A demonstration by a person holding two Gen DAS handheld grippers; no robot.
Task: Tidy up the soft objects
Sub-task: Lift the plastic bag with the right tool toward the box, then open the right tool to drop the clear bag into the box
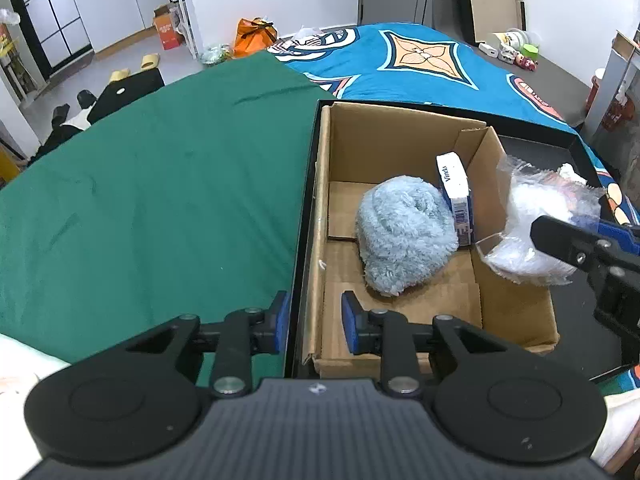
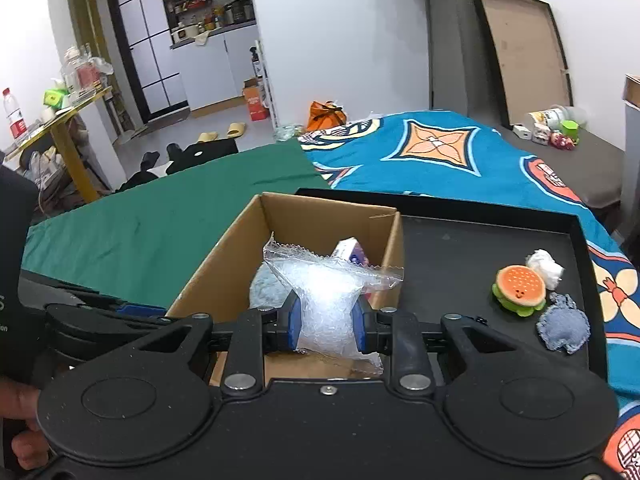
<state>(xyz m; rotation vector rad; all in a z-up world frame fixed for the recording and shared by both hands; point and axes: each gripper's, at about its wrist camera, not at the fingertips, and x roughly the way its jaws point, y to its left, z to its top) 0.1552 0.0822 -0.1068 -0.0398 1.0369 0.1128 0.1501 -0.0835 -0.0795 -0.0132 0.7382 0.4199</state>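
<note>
My right fingers (image 2: 326, 330) are clamped on a clear plastic bag (image 2: 324, 304) of white fluff, held above the near right corner of the cardboard box (image 2: 224, 260). I judge the bag light, squashy and slick; the film crumples under the pads, so a pinch across the full middle, as now, should hold better than the crinkled seam at its top.

My left fingers (image 1: 314, 320) are empty and stand narrowly apart, straddling the box's left wall and the black tray's rim (image 1: 304, 208), pressing on neither as far as I can see.

Inside the box lie a fluffy blue cloth (image 1: 404, 236) and a tissue pack (image 1: 454, 196) leaning upright against the right wall; they fill the right half, so the bare floor to the left looks freest.

On the tray beside the box wait a burger toy (image 2: 519, 290), a white wad (image 2: 545, 266) and a small denim pouch (image 2: 564, 328).
</note>
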